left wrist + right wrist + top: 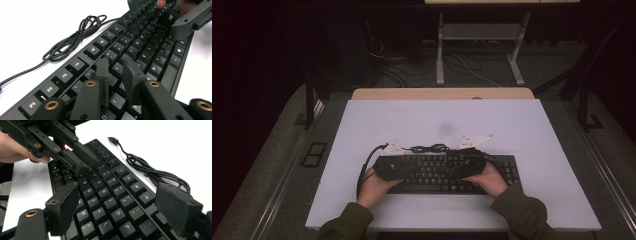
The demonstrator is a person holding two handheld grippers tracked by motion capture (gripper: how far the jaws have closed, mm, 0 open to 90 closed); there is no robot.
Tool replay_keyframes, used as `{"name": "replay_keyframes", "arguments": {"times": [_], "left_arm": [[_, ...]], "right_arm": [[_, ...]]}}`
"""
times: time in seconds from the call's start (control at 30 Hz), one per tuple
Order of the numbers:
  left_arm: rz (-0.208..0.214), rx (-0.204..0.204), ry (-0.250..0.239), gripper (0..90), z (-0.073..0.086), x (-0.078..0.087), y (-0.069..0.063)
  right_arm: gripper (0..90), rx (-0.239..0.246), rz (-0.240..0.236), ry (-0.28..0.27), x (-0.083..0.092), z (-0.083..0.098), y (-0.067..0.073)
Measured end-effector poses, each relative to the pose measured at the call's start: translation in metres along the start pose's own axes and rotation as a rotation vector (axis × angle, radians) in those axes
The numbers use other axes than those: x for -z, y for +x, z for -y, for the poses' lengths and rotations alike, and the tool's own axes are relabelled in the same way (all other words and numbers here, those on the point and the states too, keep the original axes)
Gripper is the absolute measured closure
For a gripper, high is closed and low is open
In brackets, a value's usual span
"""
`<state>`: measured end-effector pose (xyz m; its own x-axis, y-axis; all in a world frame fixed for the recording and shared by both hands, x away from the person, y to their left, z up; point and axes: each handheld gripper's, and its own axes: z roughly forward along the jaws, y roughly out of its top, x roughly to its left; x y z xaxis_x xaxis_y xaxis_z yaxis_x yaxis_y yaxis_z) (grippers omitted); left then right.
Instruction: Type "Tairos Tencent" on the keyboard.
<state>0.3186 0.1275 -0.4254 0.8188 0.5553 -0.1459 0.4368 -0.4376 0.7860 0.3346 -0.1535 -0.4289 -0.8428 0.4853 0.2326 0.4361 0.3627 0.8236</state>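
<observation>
We have the flat black plastic keyboard (447,172) lying near the table's near edge, its bundled black cable (72,37) just behind it. Our left gripper (117,72) hovers over the keys on the keyboard's left, jaws slightly parted around nothing. Our right gripper (120,202) hangs spread wide over its right half. No key looks pressed yet; judging by that, the key work remains.

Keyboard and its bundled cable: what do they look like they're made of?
The black full-size keyboard looks like matte moulded plastic: dull keycaps with pale printed legends, no glare. The thin black coiled cable seems rubber- or vinyl-sheathed, with a slight sheen along its loops; its plug end probably holds metal, too small to tell.
</observation>
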Motion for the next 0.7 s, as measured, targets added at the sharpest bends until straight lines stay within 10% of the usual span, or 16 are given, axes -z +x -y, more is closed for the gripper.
{"name": "replay_keyframes", "arguments": {"times": [0.7], "left_arm": [[-0.013, 0.005, -0.067, 26.9, 0.012, 0.027, -0.002]], "right_arm": [[18.6, -0.007, 0.045, -0.018, 0.042, 0.018, -0.006]]}}
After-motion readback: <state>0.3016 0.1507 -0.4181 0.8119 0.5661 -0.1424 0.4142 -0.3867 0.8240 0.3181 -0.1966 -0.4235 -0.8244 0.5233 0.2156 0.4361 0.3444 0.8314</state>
